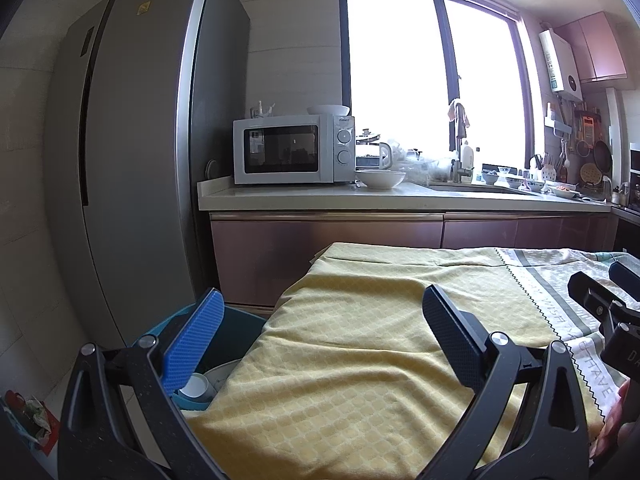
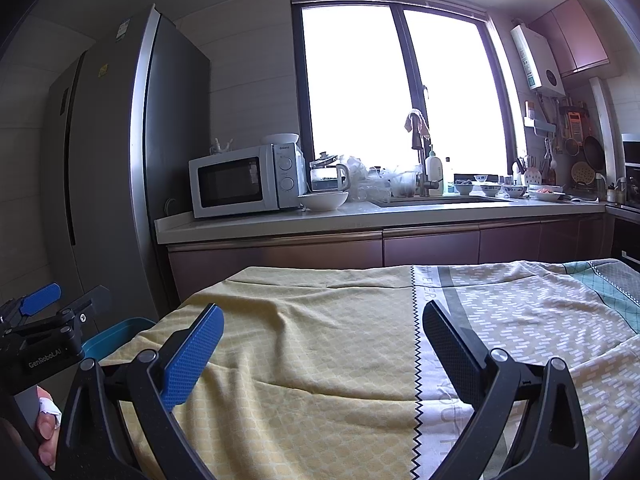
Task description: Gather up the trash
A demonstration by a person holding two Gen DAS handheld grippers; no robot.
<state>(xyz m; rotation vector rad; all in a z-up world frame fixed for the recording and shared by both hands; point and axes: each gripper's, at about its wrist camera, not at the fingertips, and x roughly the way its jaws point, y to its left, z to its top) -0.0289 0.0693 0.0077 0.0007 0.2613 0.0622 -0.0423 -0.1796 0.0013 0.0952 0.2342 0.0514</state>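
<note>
Trash none visible on yellow cloth (image 2: 304, 360); both grippers, left (image 1: 320, 344) and right (image 2: 322, 354), fingers wide open, empty; judged search step, next check blue bin (image 1: 236, 336) beside cloth.

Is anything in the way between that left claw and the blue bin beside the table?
Nothing visible blocks it. The left gripper, open and empty, hangs over the yellow cloth's corner, with the blue bin just below its blue finger. A white cup already lies inside.
</note>
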